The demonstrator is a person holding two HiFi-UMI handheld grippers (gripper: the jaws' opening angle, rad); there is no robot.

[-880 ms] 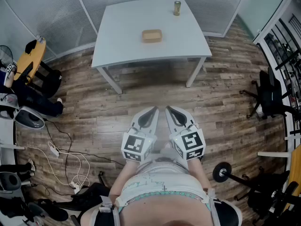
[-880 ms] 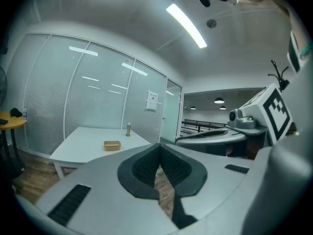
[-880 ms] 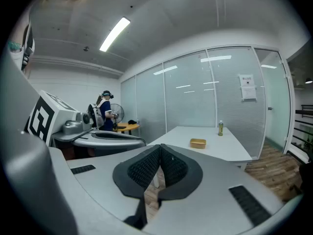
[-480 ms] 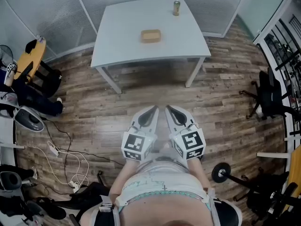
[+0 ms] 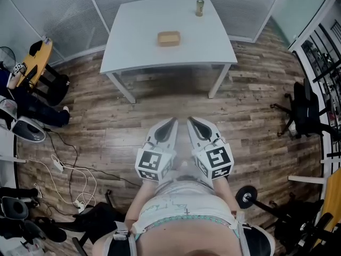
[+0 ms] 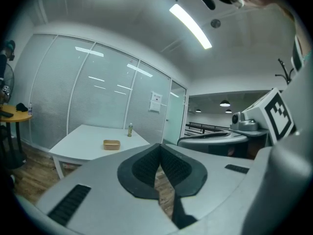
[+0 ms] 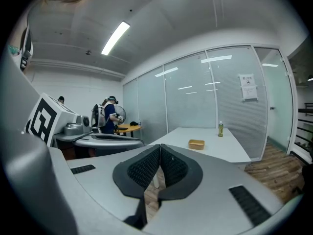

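Left gripper (image 6: 159,150): fingers pressed together on nothing. Right gripper (image 7: 160,150): the same. Both hang side by side above the wood floor (image 5: 122,127). Well ahead, a tan box (image 5: 168,38) and a bottle (image 5: 200,7) stand apart on the white counter (image 5: 138,49). Only the right gripper view shows a person (image 7: 110,115) by a yellow table (image 7: 128,127). Since earlier, the box has drifted slightly up and left in the head view.

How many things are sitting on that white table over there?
2. A tan shallow rectangular tray lies near the middle of the white table. A small greenish bottle stands upright near its far edge. Nothing seems to be hidden.
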